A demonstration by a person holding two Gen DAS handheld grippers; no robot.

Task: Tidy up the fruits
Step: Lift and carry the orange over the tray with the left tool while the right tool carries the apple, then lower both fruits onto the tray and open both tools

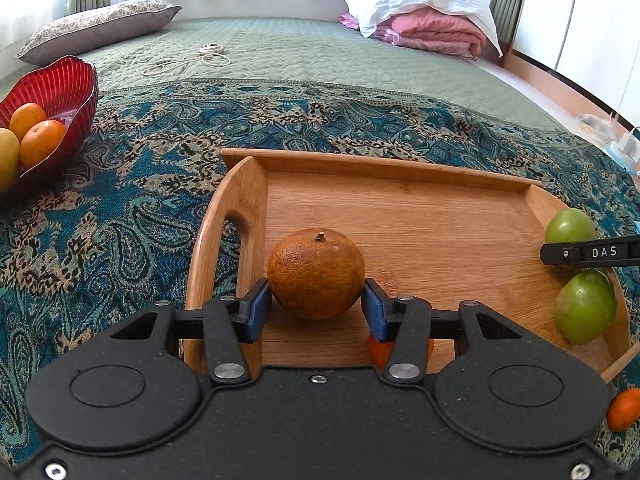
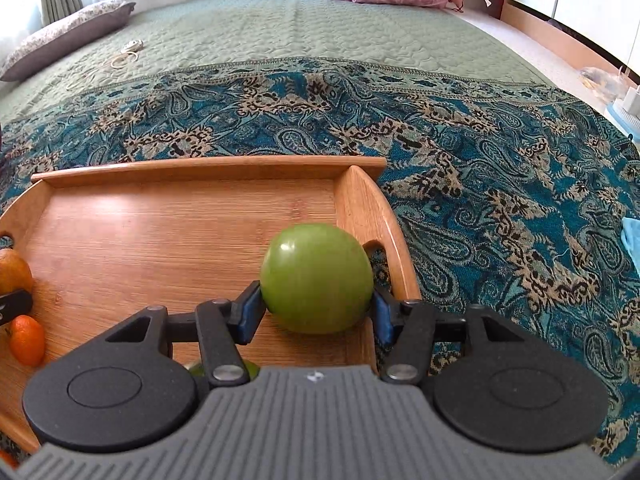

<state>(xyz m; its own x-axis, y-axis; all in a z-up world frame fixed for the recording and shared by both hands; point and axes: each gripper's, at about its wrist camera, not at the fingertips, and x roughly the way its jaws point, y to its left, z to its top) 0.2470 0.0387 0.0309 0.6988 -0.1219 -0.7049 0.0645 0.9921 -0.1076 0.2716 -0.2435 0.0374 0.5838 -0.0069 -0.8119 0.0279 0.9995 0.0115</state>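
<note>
My left gripper (image 1: 317, 304) is shut on a dark orange (image 1: 316, 274) with a stem, over the left end of the wooden tray (image 1: 420, 216). My right gripper (image 2: 316, 308) is shut on a green fruit (image 2: 316, 278) over the right end of the same tray (image 2: 160, 216). In the left wrist view that green fruit (image 1: 570, 226) shows behind the right gripper's finger (image 1: 592, 254), with a second green fruit (image 1: 586, 306) below it. A small orange (image 2: 27, 340) lies on the tray at the left. A red glass bowl (image 1: 60, 88) at far left holds oranges (image 1: 40, 142) and a yellowish fruit (image 1: 8, 158).
The tray sits on a blue paisley cloth (image 1: 120, 208) over a green quilted bed. A white cable (image 1: 192, 60) lies on the quilt. A pillow (image 1: 96, 26) and folded pink bedding (image 1: 436, 32) lie at the far end. Another small orange (image 1: 624, 408) lies outside the tray.
</note>
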